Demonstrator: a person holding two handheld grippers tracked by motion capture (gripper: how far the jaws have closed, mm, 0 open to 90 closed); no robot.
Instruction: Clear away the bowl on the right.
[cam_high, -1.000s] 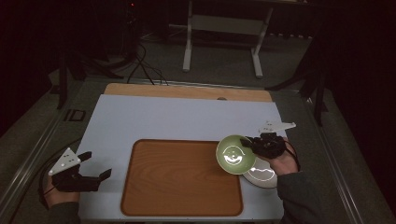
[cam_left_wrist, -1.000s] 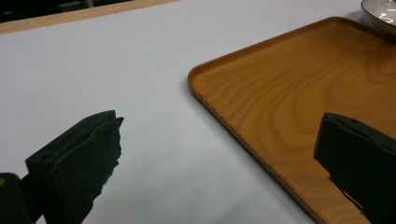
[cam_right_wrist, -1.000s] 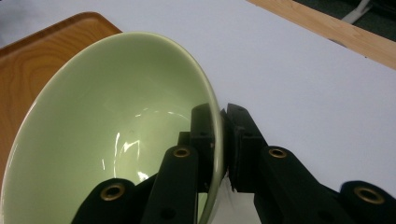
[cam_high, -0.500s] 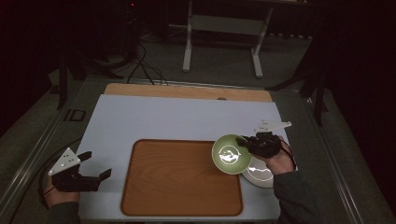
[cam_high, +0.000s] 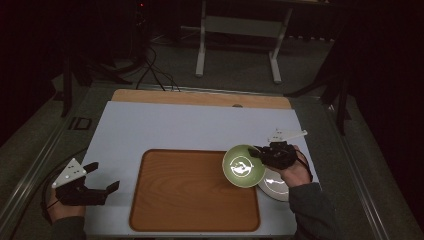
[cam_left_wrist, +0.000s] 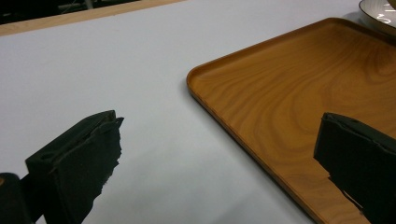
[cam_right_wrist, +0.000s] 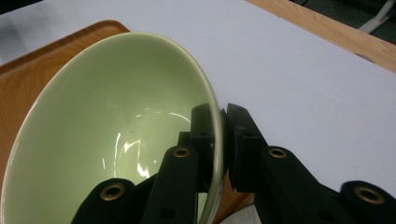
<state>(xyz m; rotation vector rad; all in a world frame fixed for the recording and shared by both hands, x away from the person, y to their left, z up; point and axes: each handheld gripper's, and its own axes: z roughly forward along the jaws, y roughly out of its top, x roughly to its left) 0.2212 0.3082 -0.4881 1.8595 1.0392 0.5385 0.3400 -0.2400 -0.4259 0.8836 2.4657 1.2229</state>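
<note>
Currently a pale green bowl (cam_high: 243, 166) is gripped by the right gripper (cam_high: 260, 155), its jaws closed on the rim, one inside and one outside, as seen in the right gripper view. The bowl is held tilted over the right edge of the wooden tray (cam_high: 192, 190), just beside a white plate (cam_high: 276, 184) on the white table (cam_high: 200, 125). The left gripper (cam_high: 102, 177) is held wide apart and empty near the tray's left edge

The green bowl (cam_high: 243, 166) hides part of the white plate (cam_high: 275, 183).
</note>
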